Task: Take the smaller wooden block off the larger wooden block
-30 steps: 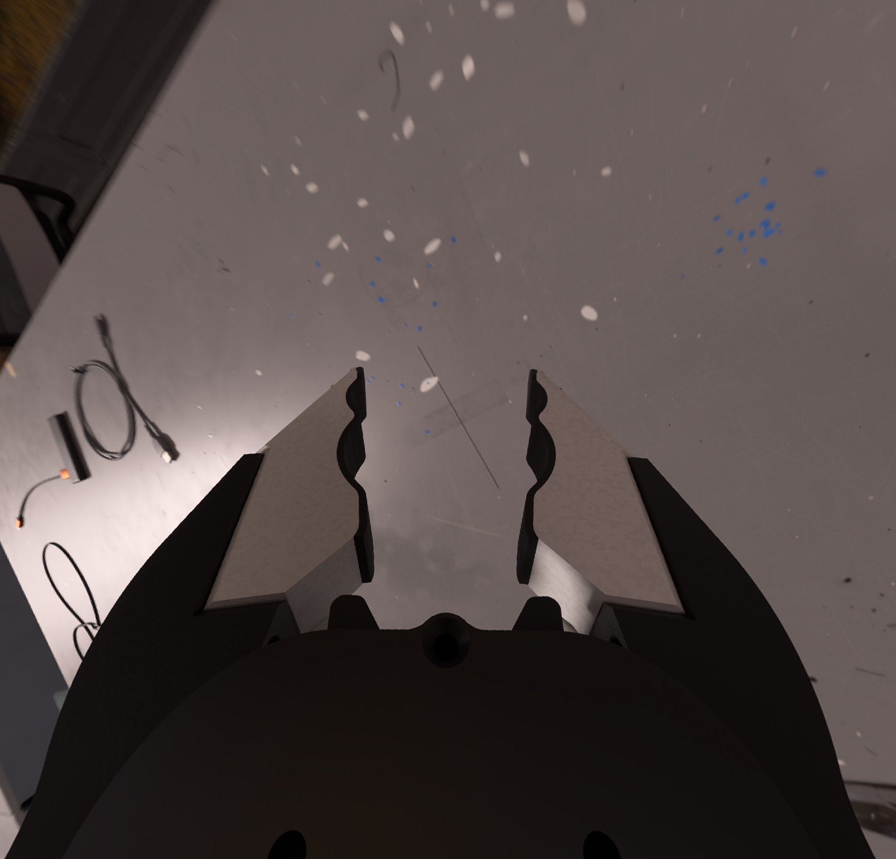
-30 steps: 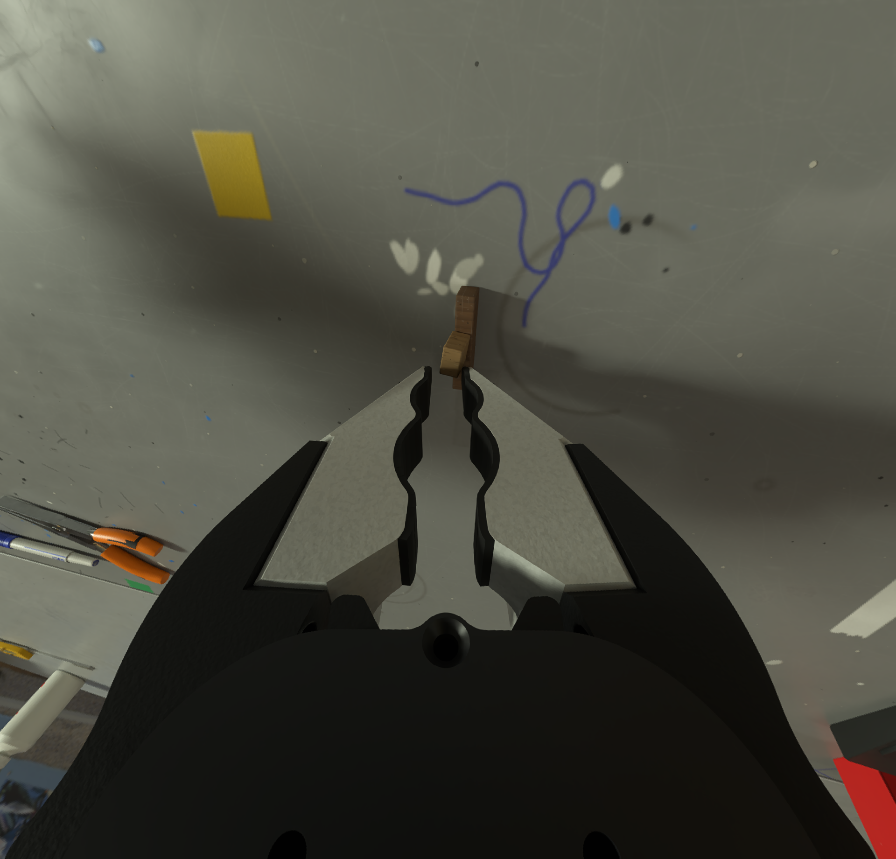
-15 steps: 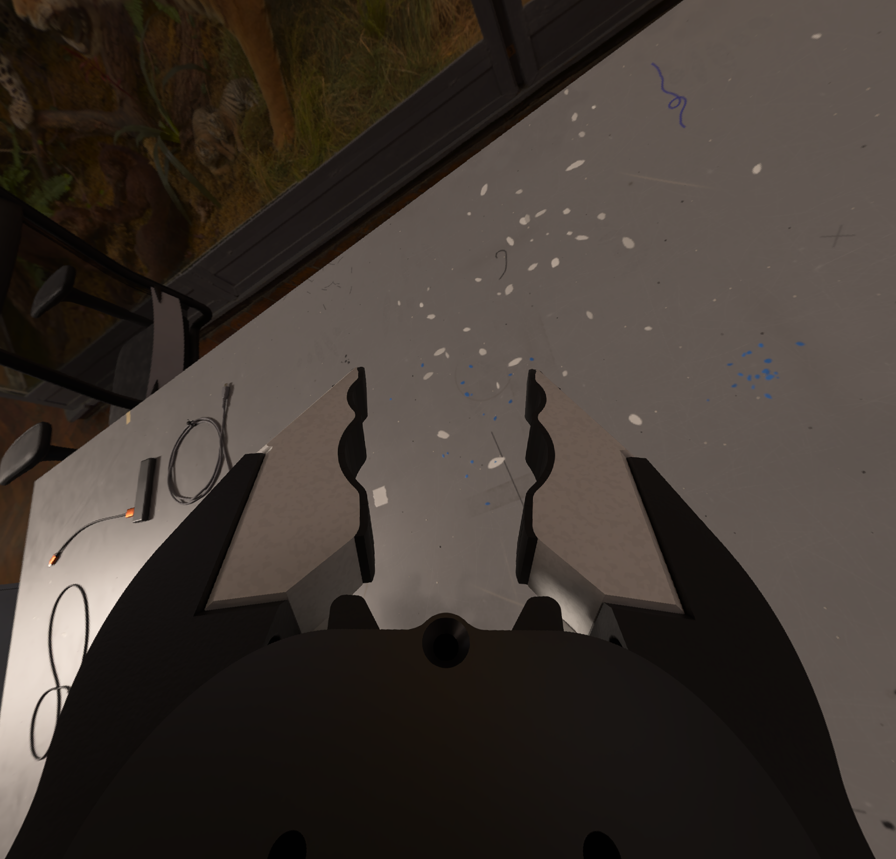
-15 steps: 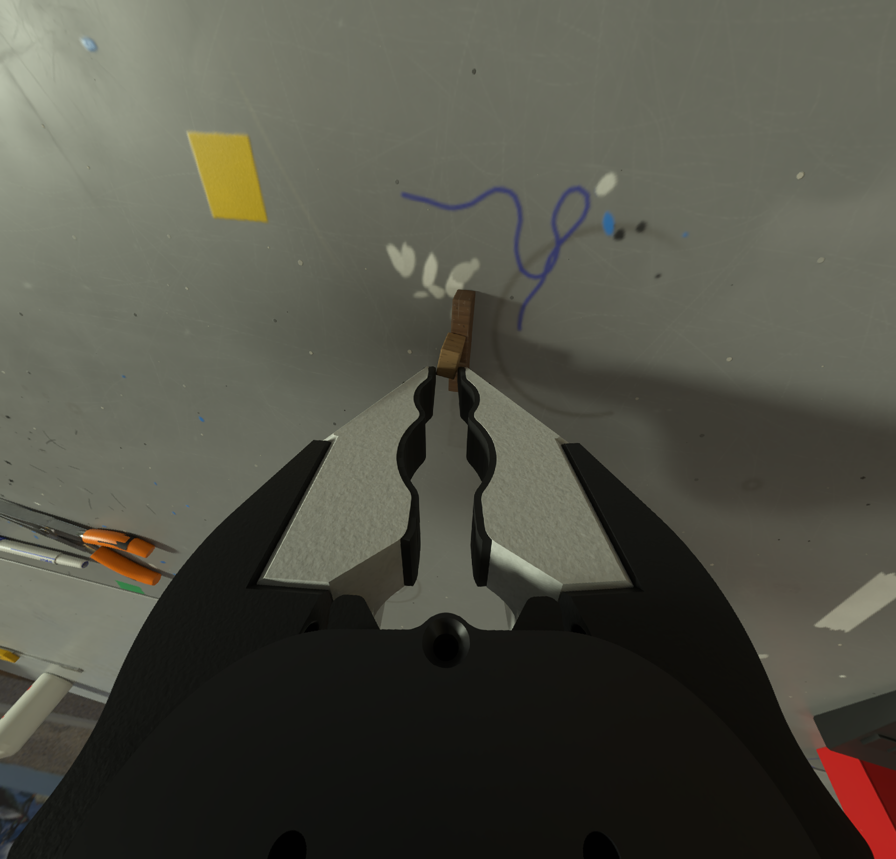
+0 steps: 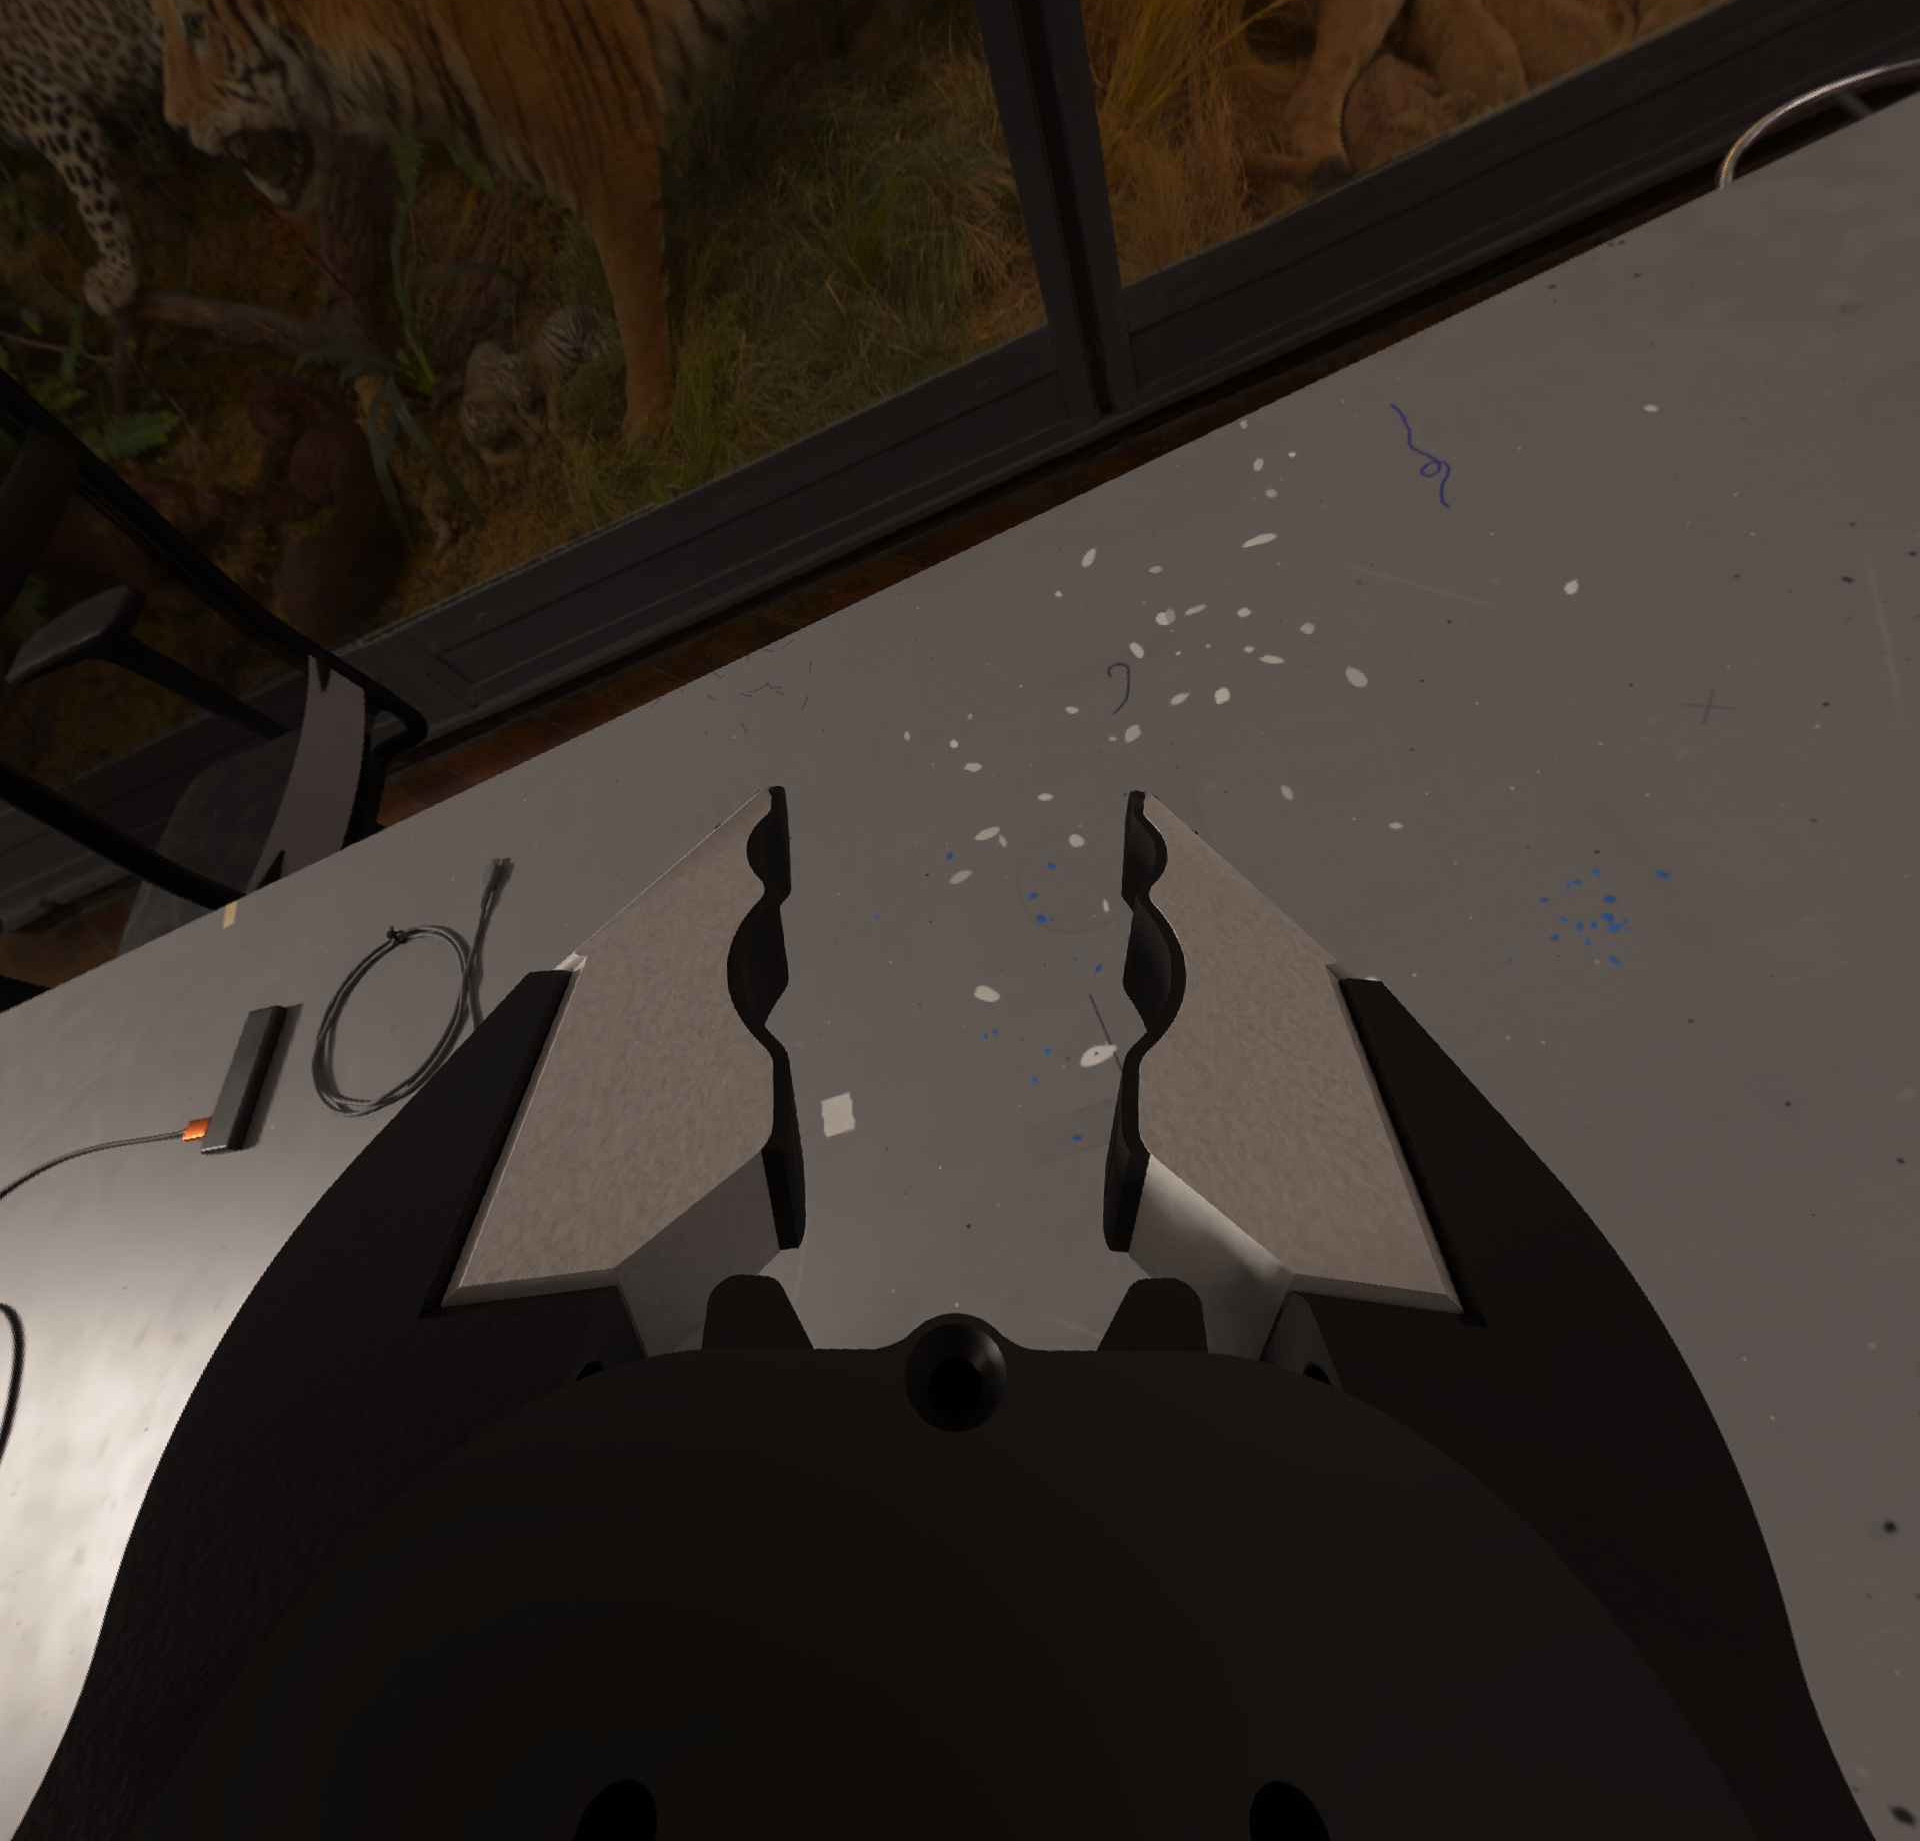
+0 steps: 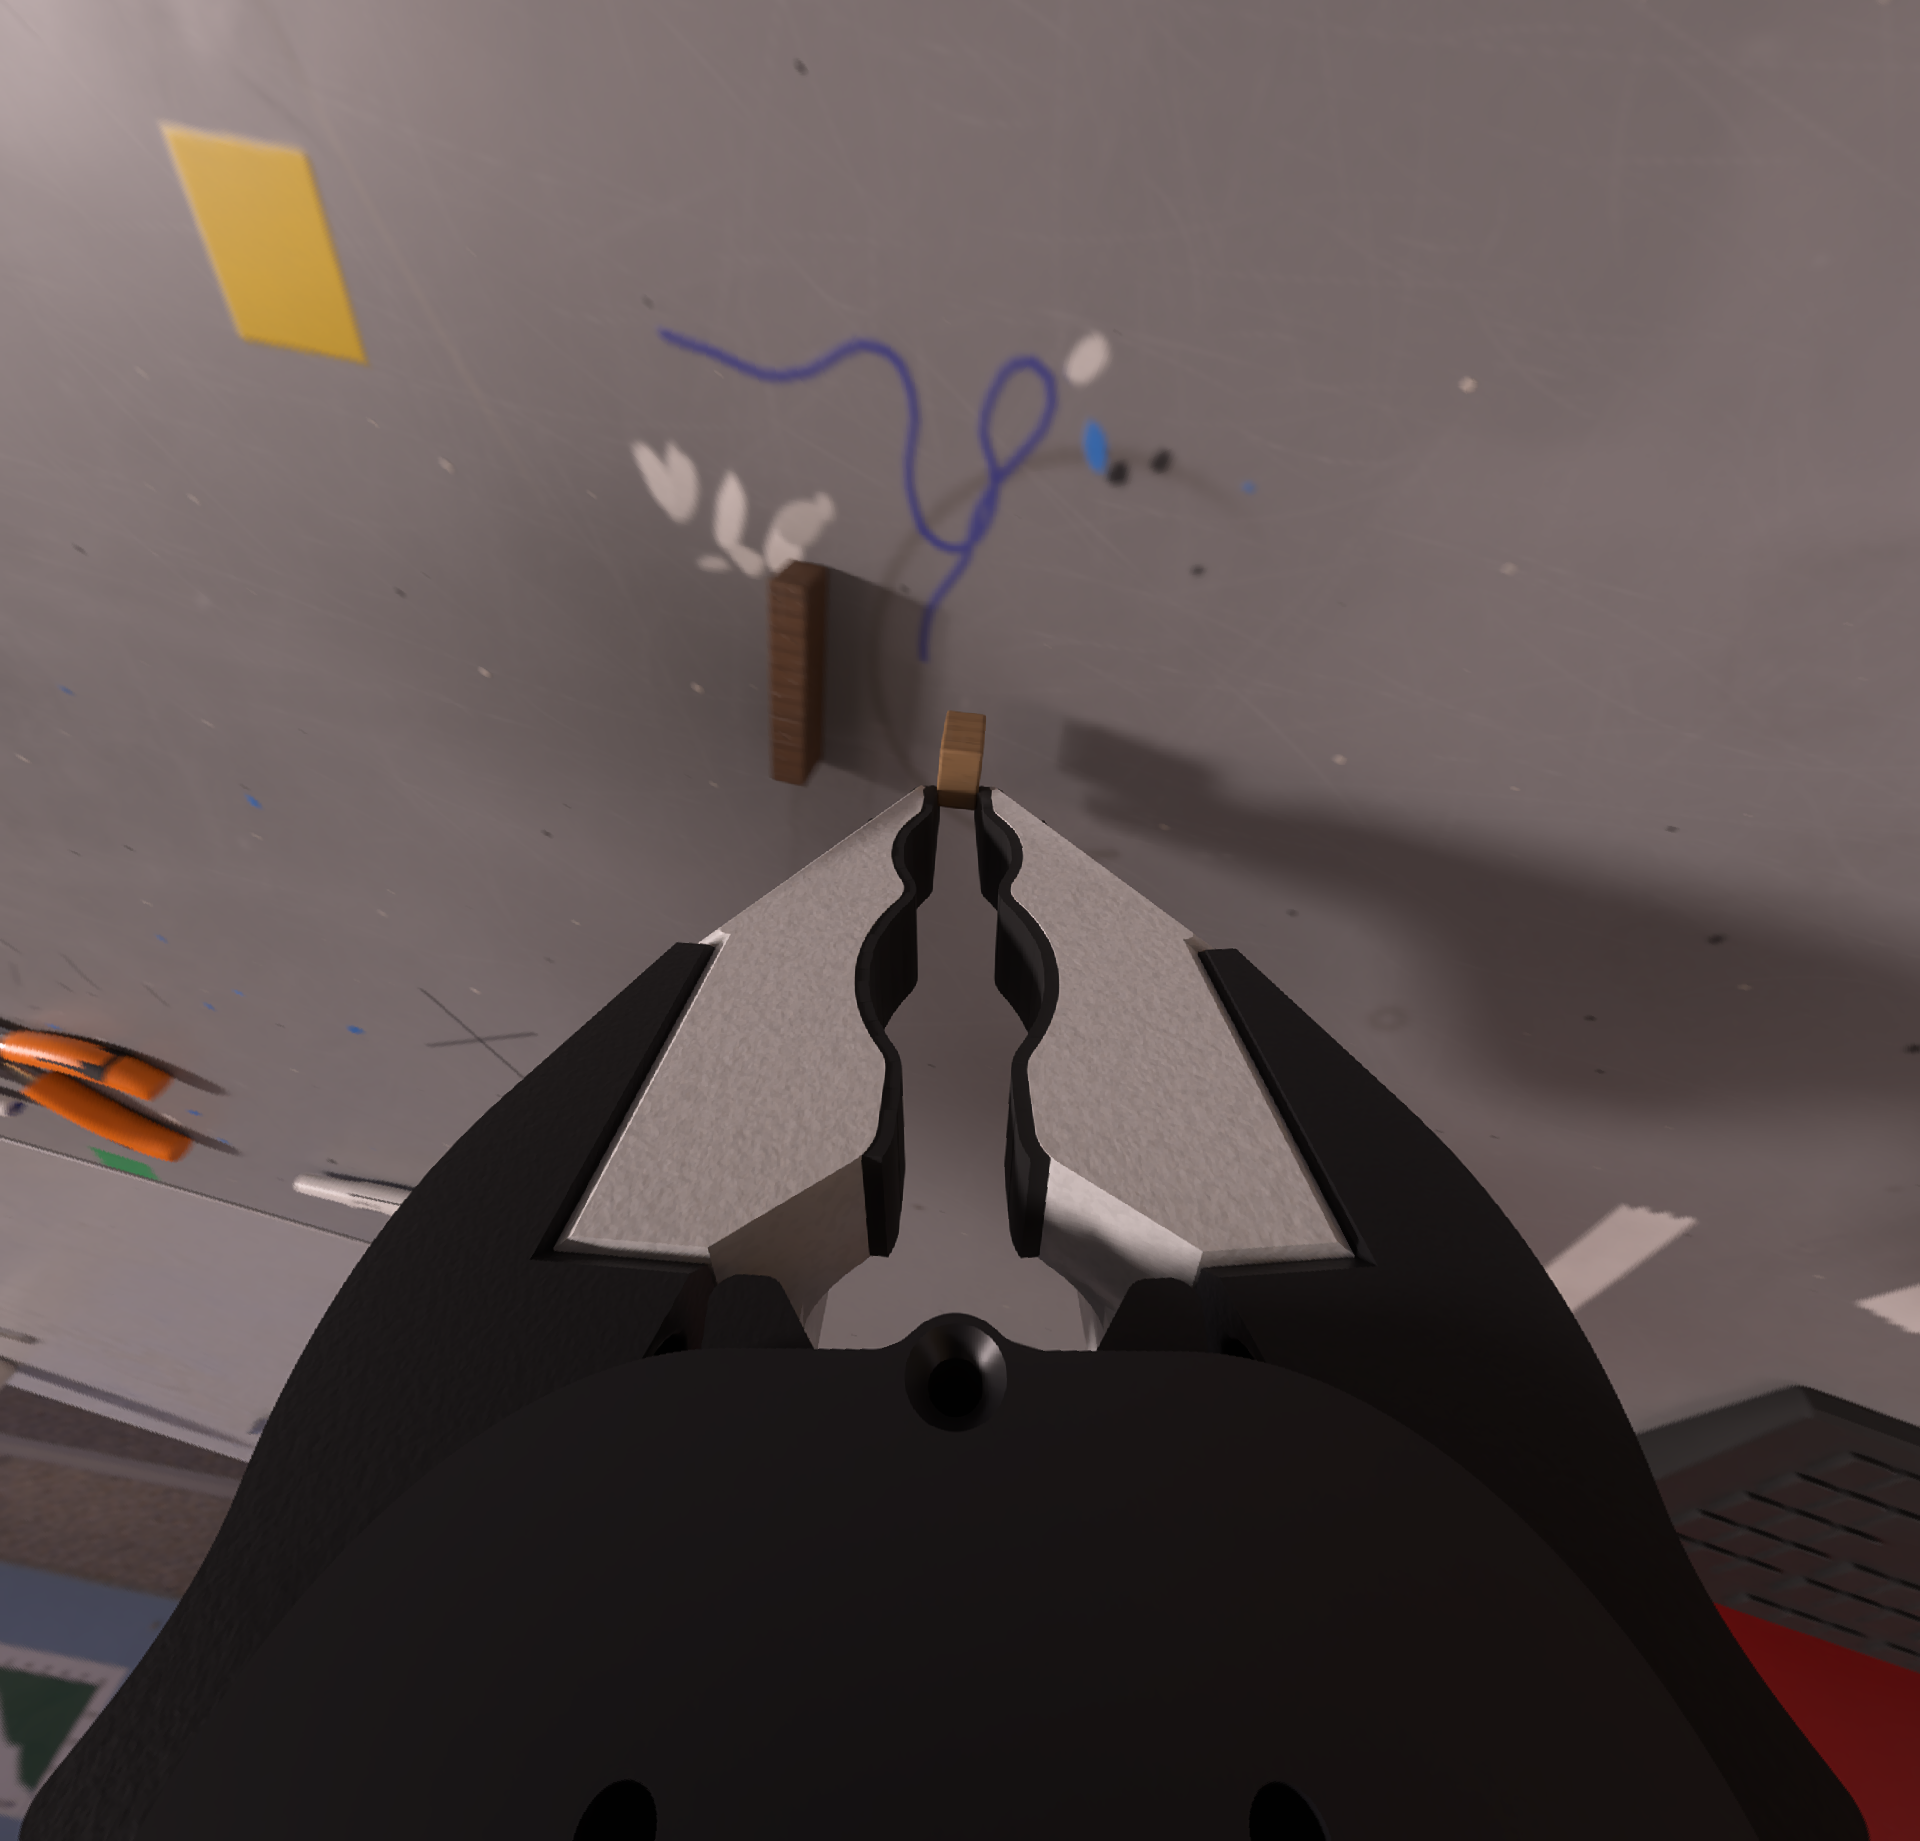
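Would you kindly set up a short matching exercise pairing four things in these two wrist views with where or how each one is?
Things:
1. smaller wooden block
2. larger wooden block
3. left gripper
4. yellow rectangle

States:
A. open, nothing between its fingers
B. flat on the table, far upper left in the right wrist view
C. pinched at the tips of the right gripper
D. alone on the table, left of the right gripper's tips

Pairs: 1-C, 2-D, 3-A, 4-B

Smaller block (image 6: 961, 761) betw. right gripper (image 6: 957, 800) fingers, right of larger block (image 6: 796, 671), apart.
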You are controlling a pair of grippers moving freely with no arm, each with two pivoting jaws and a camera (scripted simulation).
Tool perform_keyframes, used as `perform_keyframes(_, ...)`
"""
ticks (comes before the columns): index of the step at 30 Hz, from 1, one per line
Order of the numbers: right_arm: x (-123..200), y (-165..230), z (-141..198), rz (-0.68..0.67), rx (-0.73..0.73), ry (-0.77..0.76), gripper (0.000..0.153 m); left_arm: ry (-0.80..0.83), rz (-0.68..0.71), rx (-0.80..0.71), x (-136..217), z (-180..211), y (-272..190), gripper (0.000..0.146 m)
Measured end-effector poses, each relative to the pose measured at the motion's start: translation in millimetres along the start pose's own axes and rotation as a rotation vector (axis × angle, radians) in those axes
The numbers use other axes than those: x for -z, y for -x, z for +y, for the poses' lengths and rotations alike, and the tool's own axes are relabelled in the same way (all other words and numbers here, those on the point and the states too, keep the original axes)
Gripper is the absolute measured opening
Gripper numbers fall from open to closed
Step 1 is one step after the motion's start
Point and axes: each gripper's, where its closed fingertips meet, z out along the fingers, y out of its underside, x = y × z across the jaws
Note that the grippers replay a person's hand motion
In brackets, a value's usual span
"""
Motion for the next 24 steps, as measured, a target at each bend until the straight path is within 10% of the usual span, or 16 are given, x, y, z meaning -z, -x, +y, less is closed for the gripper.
perform_keyframes(14, 34, -24, 21, -0.019, -0.024, -0.098, 0.007, 0.000, 0.039, 0.095, 8, 9, 34, 0.065)
perform_keyframes(24, 154, 58, -21, 0.040, 0.109, -0.103, 0.007, 0.040, 0.052, 0.086, 13, 17, 35, 0.067)
